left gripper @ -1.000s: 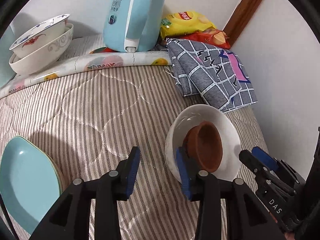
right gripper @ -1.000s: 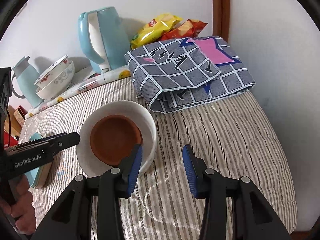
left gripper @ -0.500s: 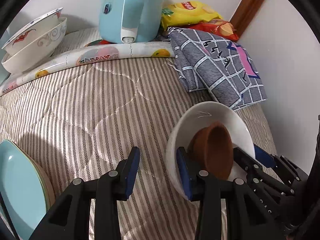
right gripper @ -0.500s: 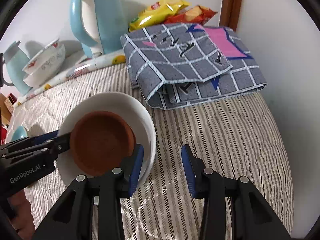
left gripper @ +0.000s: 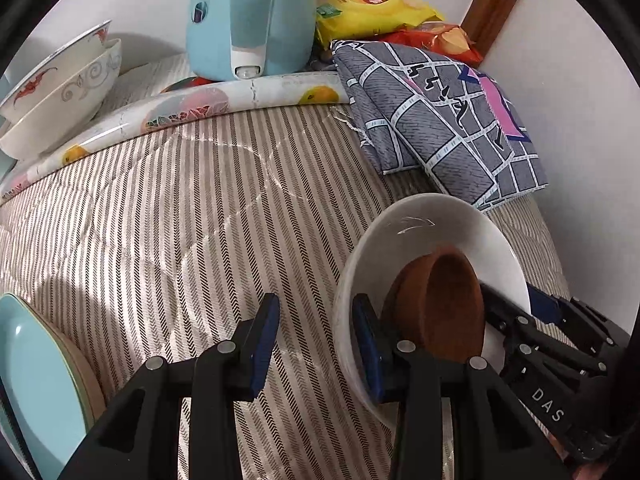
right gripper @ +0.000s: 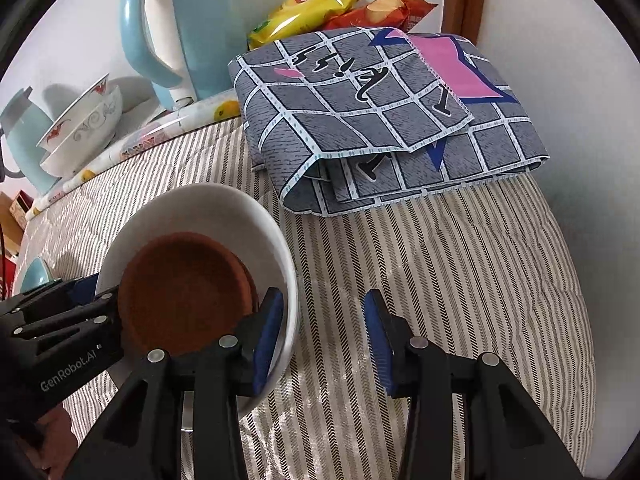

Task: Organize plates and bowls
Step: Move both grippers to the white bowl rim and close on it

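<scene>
Two piles already look sorted: a pair of patterned bowls (left gripper: 60, 92) nested at the far left by the wall, and a pale blue plate (left gripper: 36, 396) lying on another dish at the near left edge. What is left sits at the near right of the striped cover (left gripper: 200, 220): a white bowl (left gripper: 440, 224) with a brown saucer (right gripper: 180, 300) inside it, the saucer tilted up against the bowl's wall.

The left gripper (left gripper: 316, 344) is about half open and straddles the white bowl's near-left rim, one finger outside, the other inside against the saucer; it grips nothing yet. The right gripper (right gripper: 324, 336) is likewise half open, straddling the bowl's rim on the opposite side, with one finger inside beside the saucer and the other over the cover; it too clamps nothing.

By my reading the job is well past halfway. This last pair has to be parted, the saucer going to the plates and the bowl to the bowl stack. The kettle (left gripper: 248, 20), folded cloth (right gripper: 380, 120) and snack bags (right gripper: 332, 0) at the far side lie outside the task.
</scene>
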`<state>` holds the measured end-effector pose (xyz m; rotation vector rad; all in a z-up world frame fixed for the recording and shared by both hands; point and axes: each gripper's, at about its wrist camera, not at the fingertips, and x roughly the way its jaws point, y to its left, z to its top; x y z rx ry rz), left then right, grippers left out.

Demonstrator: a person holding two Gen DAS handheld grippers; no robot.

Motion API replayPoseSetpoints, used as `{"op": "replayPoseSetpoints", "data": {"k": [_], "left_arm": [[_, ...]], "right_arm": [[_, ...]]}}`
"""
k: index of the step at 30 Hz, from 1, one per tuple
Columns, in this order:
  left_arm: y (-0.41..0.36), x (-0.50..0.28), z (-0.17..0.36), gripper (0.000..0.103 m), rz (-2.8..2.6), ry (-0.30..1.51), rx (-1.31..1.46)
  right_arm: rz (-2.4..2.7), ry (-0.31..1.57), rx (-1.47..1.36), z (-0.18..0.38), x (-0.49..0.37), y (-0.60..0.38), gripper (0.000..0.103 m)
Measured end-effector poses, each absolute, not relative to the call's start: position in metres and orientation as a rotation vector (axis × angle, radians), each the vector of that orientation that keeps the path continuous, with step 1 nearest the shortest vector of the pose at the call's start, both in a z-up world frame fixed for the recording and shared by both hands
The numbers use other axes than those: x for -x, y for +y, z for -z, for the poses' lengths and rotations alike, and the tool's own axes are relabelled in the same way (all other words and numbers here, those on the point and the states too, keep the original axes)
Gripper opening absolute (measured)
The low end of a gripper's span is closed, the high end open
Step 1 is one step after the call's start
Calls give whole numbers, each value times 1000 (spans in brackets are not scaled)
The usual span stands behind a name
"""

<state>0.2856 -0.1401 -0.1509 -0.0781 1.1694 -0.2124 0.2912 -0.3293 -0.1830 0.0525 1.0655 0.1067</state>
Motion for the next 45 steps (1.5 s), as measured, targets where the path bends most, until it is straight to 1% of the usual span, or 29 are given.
{"op": "replayPoseSetpoints", "data": {"k": [1, 2, 3, 4, 6, 7, 8, 9, 11, 28, 35, 45], "left_arm": [[-140, -286, 151, 34, 218, 1171, 82], [-140, -286, 151, 29, 228, 1171, 86], [-141, -286, 151, 25, 245, 1173, 88], [-143, -286, 151, 23, 251, 1173, 88], [-147, -285, 150, 14, 264, 1171, 84], [-149, -285, 149, 12, 266, 1168, 79], [-151, -284, 149, 12, 263, 1163, 69], [-152, -284, 149, 12, 261, 1160, 63], [-151, -284, 149, 12, 269, 1162, 65], [-151, -285, 149, 12, 265, 1153, 60], [-151, -284, 148, 11, 262, 1152, 57], [-148, -271, 147, 10, 262, 1165, 61]], "right_arm": [[-107, 1060, -50, 183, -290, -329, 41], [-107, 1056, -47, 183, -290, -328, 41], [-111, 1053, -46, 183, -289, -327, 39], [-115, 1049, -46, 182, -288, -326, 37], [-128, 1041, -42, 182, -287, -323, 27], [-141, 1036, -46, 181, -287, -321, 24], [-157, 1030, -54, 181, -286, -319, 17], [-159, 1026, -56, 181, -285, -318, 14], [-155, 1013, -46, 181, -283, -315, 12], [-141, 984, -84, 182, -282, -315, 13], [-126, 1004, -140, 181, -282, -321, 10], [-113, 1004, -154, 179, -266, -319, 10]]}}
